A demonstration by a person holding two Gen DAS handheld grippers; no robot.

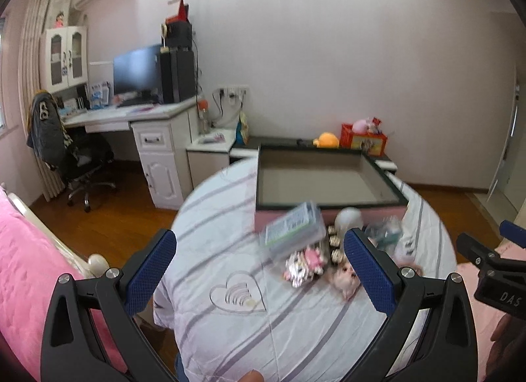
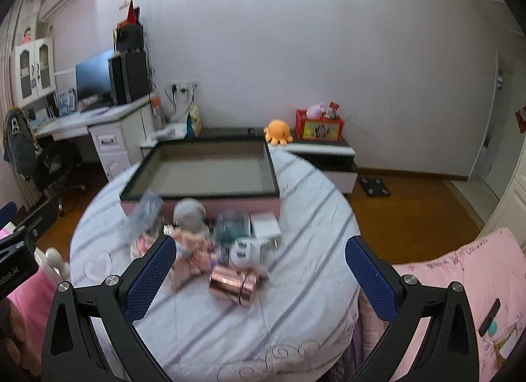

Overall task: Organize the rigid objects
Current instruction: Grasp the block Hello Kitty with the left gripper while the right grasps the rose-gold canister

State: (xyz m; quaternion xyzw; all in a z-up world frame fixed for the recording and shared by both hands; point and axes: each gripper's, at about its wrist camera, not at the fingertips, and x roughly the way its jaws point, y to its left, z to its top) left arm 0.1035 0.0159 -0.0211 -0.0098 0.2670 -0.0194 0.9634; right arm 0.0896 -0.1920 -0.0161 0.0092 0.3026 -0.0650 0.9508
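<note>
Blue-padded fingers of the left gripper [image 1: 259, 270] and right gripper [image 2: 261, 275] are shown spread apart and empty at lower frame. Mid-frame, a blurred clutter pile [image 2: 227, 247], including a rose-gold canister [image 2: 232, 285], is heaped before an empty tray [image 2: 203, 173]. No item is yet grasped; next, one piece must be straddled and clamped. "DAS" is read on the neighbouring gripper; other labels are illegible.

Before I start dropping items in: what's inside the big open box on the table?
The box shows only its bare grey floor in both views. The strip just behind its near wall is hidden. The pile of items sits outside, in front of it.
</note>
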